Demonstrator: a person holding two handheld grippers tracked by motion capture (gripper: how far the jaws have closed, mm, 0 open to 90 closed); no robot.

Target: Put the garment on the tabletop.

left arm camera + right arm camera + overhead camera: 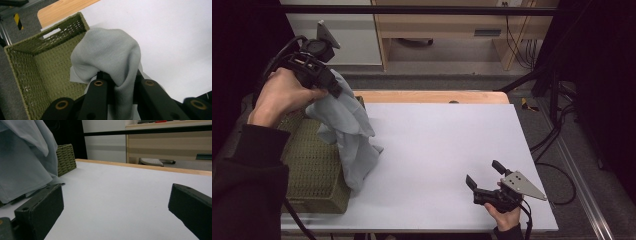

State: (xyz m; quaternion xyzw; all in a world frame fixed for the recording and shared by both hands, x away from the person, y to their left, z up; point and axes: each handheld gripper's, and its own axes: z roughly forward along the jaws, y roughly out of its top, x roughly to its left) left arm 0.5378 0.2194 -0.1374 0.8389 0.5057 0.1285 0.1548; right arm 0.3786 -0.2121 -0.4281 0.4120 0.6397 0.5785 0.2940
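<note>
Grey cloth pinched in raised left tool, draped over woven basket; right tool wide, empty, on bench.

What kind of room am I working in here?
Probably a lab or recording workshop: a white table inside a black frame, loose cables on grey carpet, plain wooden furniture behind.

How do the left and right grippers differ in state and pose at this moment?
The left gripper is shut on the pale grey cloth; the right gripper is open with nothing between its jaws. The left is raised above the green woven basket; the right sits low over the white table. Both are black, two-jawed and hand-held.
</note>
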